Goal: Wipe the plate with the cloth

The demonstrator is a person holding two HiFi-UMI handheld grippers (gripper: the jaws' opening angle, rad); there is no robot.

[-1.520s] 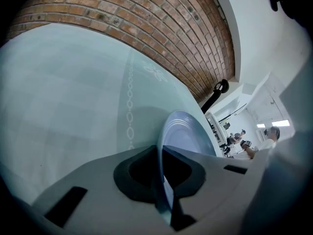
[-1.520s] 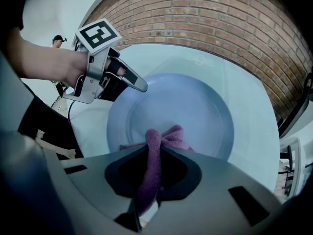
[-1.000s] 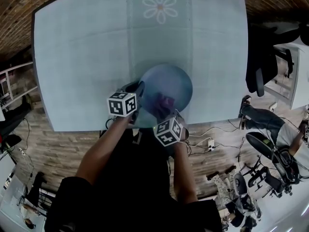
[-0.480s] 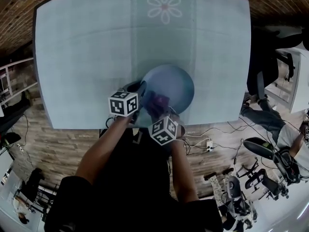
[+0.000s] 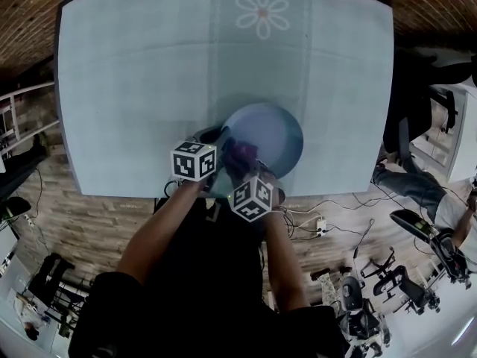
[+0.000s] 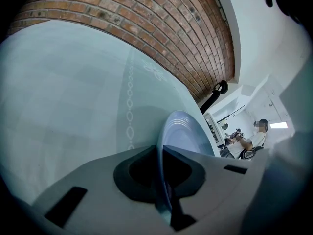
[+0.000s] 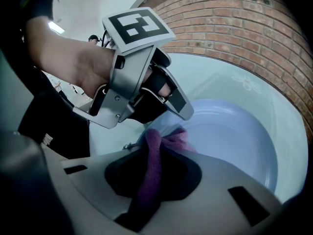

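The plate (image 6: 185, 133) is clamped by its rim in the left tool (image 6: 163, 182), at the near edge of the counter (image 5: 127, 80). The cloth (image 7: 155, 153) is pinched in the right tool (image 7: 146, 180) against the plate. With hard wiping, the rim could be levered loose and the plate dropped.

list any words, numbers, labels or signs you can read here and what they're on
No readable words, numbers or brands in any view.
The marker cube on the left claw: black-and-white square code, not letters.
The marker cube on the right claw: the same kind of code.
The tablecloth: a printed flower, no text.
The plate and the cloth: no print.
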